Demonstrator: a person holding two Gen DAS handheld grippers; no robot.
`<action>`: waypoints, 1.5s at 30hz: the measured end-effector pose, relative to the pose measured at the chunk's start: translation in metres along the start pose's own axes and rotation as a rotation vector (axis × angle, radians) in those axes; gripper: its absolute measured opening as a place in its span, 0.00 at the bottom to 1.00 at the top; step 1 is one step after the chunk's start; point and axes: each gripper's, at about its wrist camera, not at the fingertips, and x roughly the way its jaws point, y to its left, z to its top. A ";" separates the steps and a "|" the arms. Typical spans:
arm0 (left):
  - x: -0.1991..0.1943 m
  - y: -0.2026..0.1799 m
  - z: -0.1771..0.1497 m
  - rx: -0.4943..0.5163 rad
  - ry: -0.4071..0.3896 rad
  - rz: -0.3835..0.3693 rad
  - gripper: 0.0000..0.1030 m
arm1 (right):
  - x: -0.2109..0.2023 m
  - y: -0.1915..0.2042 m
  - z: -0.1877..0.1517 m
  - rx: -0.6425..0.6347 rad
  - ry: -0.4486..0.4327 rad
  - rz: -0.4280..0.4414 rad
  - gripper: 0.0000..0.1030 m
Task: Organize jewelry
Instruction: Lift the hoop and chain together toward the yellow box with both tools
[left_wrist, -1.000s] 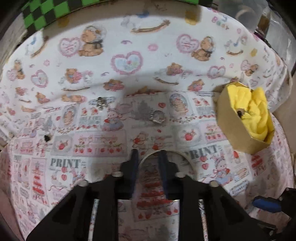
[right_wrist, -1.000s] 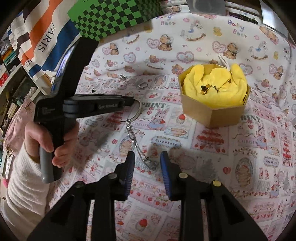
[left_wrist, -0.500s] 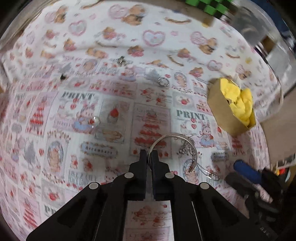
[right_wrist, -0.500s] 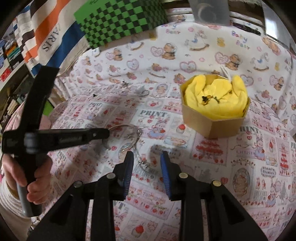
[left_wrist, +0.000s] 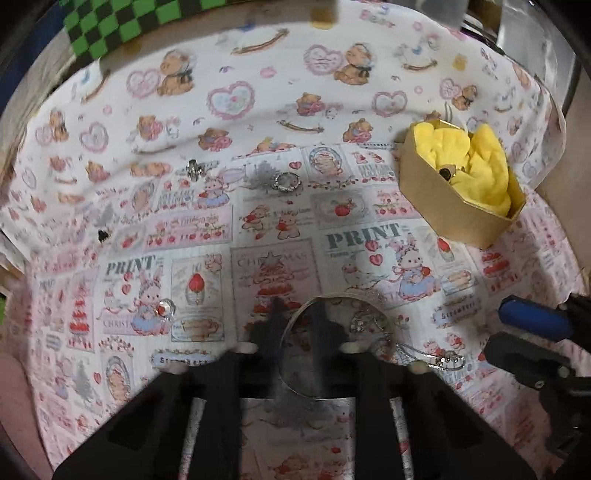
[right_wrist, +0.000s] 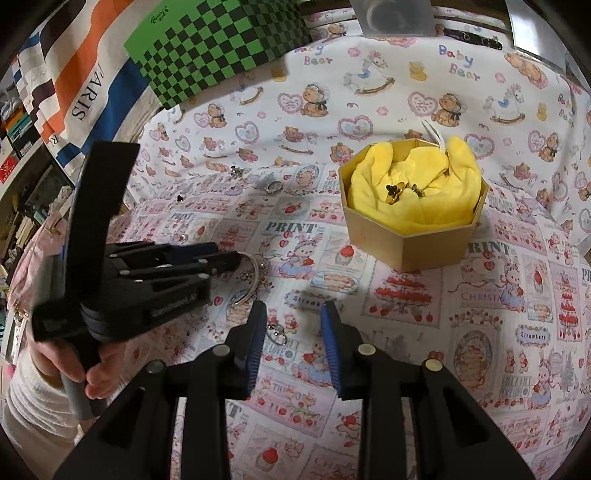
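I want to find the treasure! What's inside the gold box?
The gold box is stuffed with yellow cloth. A small gold and black jewelry piece sits on top. Anything under the cloth is covered, so I cannot see it.
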 end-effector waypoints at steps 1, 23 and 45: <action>0.000 0.000 0.000 -0.001 0.001 0.003 0.02 | -0.001 0.001 0.000 -0.003 -0.002 -0.003 0.27; -0.100 0.114 -0.031 -0.340 -0.510 -0.073 0.01 | 0.057 0.048 0.030 -0.115 0.094 -0.125 0.31; -0.104 0.125 -0.035 -0.391 -0.545 -0.061 0.01 | 0.087 0.056 0.042 -0.160 0.059 -0.237 0.08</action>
